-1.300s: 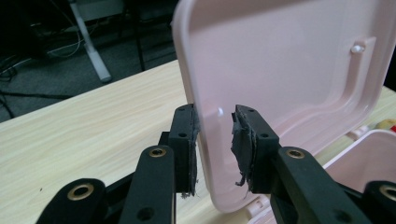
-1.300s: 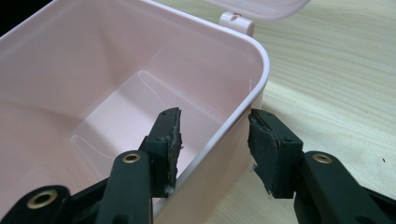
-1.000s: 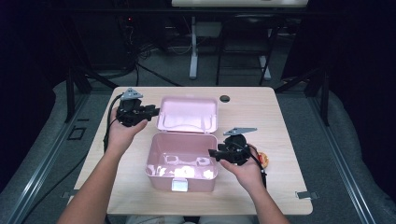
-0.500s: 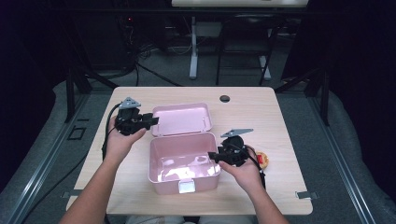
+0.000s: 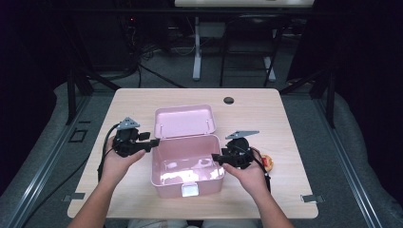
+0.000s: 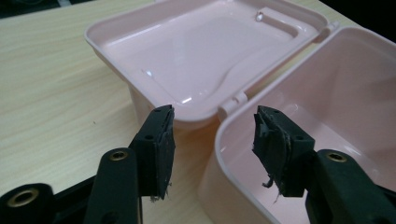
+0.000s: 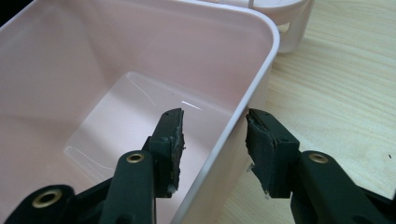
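Lab-like recording room, pale wooden table [image 5: 142, 102], dark curtains [image 5: 366, 57], floor cables [image 5: 157, 76], metal stands [image 5: 196, 52]

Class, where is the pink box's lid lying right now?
In the high view, the lid lies open flat on the table, hinged behind the pink box, beside the left tongs.

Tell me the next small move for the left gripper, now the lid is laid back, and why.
Probably draw the left gripper back from the pink box. Its jaws have just been opening and now stand apart, gripping nothing, at the hinge corner, while the lid lies fully open behind the box. The right gripper straddles the right wall, its pads not visibly pressing.
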Available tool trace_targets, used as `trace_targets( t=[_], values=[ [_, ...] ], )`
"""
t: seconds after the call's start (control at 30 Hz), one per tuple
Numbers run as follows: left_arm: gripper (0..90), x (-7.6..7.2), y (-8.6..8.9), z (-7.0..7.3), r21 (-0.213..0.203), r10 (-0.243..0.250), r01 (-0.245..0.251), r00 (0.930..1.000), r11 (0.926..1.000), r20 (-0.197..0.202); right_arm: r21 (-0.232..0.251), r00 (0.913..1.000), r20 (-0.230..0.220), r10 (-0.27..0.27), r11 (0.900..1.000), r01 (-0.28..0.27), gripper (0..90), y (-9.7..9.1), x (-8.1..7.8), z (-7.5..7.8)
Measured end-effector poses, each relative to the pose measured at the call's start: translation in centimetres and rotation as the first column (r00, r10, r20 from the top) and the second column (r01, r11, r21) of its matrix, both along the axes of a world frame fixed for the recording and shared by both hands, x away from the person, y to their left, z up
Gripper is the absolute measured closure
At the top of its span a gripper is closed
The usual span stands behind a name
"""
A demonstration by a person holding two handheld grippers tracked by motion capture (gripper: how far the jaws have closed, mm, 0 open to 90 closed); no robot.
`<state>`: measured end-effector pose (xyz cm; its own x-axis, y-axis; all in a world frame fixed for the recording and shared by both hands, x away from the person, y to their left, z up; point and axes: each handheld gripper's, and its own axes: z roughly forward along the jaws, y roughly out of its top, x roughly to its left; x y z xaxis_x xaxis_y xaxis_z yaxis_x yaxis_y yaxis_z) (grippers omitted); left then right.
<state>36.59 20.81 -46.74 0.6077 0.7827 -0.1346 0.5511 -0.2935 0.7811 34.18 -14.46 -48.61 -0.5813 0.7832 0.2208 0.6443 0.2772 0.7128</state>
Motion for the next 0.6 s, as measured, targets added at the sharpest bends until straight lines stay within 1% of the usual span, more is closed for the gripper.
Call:
trace_targets(
  t=[0.17, 0.2, 0.23, 0.3, 0.4, 0.43, 0.47, 0.5, 0.53, 0.57, 0.6],
  values=[
    [43.5, -1.2, -0.1, -0.6, -0.004, 0.008, -0.008, 0.9997, 1.0, -0.025, 0.002, 1.0, 0.001, 0.001, 1.0, -0.001, 55.5, 0.0, 0.0, 0.0],
    [43.2, -1.4, -0.1, -0.7, -0.009, 0.005, -0.006, 0.9993, 0.9999, -0.036, 0.002, 1.0, 0.001, 0.002, 1.0, -0.002, 55.4, 0.0, 0.0, 0.0],
    [43.5, -1.5, -0.2, -0.8, -0.006, -0.006, 0.006, 0.9989, 1.0, -0.047, 0.002, 1.0, 0.001, 0.002, 1.0, -0.002, 55.3, 0.0, 0.0, 0.0],
    [43.6, -1.9, -0.3, -1.0, -0.001, -0.012, 0.011, 0.9981, 0.9999, -0.061, 0.003, 1.0, 0.003, 0.002, 1.0, -0.002, 55.3, 0.0, 0.0, 0.0],
    [43.6, -2.4, -0.5, -1.2, 0.007, -0.021, 0.022, 0.9977, 0.9997, -0.065, 0.004, 1.0, 0.003, 0.003, 1.0, -0.003, 55.1, 0.0, 0.0, 0.1],
    [44.7, -2.5, -0.5, -1.3, 0.009, -0.031, 0.032, 0.9974, 0.9995, -0.065, 0.004, 1.0, 0.004, 0.003, 1.0, -0.003, 55.1, 0.0, 0.0, 0.1],
    [48.0, -2.6, -0.6, -1.3, 0.013, -0.031, 0.032, 0.9975, 0.9994, -0.064, 0.005, 1.0, 0.004, 0.004, 1.0, -0.004, 55.1, -0.1, 0.0, 0.1],
    [48.8, -2.7, -0.7, -1.4, 0.022, -0.027, 0.029, 0.9979, 0.9993, -0.059, 0.005, 1.0, 0.004, 0.004, 1.0, -0.004, 55.1, -0.1, 0.0, 0.1],
    [51.5, -2.7, -0.6, -1.5, 0.033, -0.028, 0.03, 0.9982, 0.999, -0.053, 0.004, 1.0, 0.005, 0.004, 1.0, -0.004, 55.0, -0.1, 0.0, 0.1],
    [52.0, -2.7, -0.5, -1.5, 0.03, -0.033, 0.035, 0.9982, 0.9989, -0.051, 0.004, 1.0, 0.006, 0.005, 1.0, -0.005, 54.9, 0.0, 0.0, 0.1],
    [52.1, -2.8, -0.5, -1.5, 0.019, -0.028, 0.029, 0.9982, 0.9994, -0.053, 0.004, 1.0, 0.006, 0.005, 1.0, -0.005, 55.0, -0.1, 0.0, 0.1]
  ],
)
